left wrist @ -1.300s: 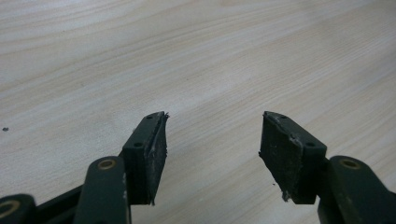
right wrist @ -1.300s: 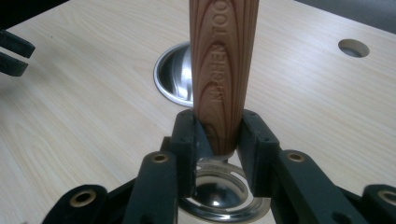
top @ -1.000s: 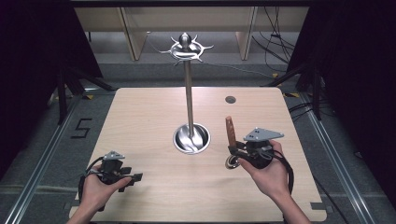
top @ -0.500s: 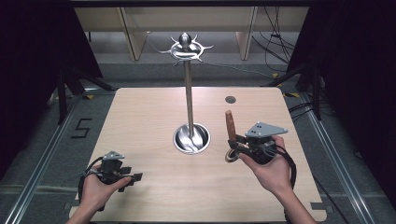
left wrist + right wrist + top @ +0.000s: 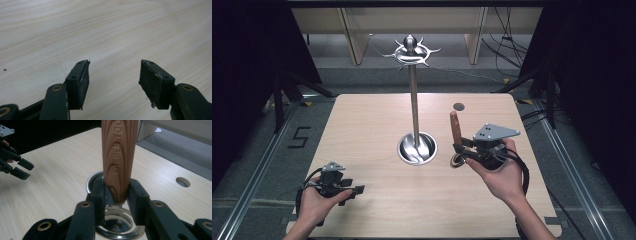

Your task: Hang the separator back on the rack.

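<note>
A: Brown wooden-handled kitchen tool (image 5: pixel 454 131), metal ring end at the bottom — where's it at?

B: Right of centre in the high view, standing upright, just right of the round steel base (image 5: pixel 417 148) of the tall metal hook stand (image 5: pixel 413 100). Right gripper (image 5: pixel 460 150) has it clamped low on the handle; in the right gripper view both black pads press the wood (image 5: pixel 119 157), w/ the shiny ring (image 5: pixel 117 222) below them.

A: Touching the light wooden table (image 5: pixel 377 120)?

B: Can't tell from here; ring end sits v. close to the tabletop.

A: And the left gripper (image 5: pixel 357 189)?

B: Lower left of the high view, held low over the table, well apart from the tool. Jaws spread wide, nothing btwn them — in the left gripper view just bare wood grain past the pads (image 5: pixel 82 80).

A: Anything else?

B: Small round dark hole (image 5: pixel 458 106) in the tabletop, upper right, beyond the tool. Stand's hook crown (image 5: pixel 411 50) sits at top centre.
</note>
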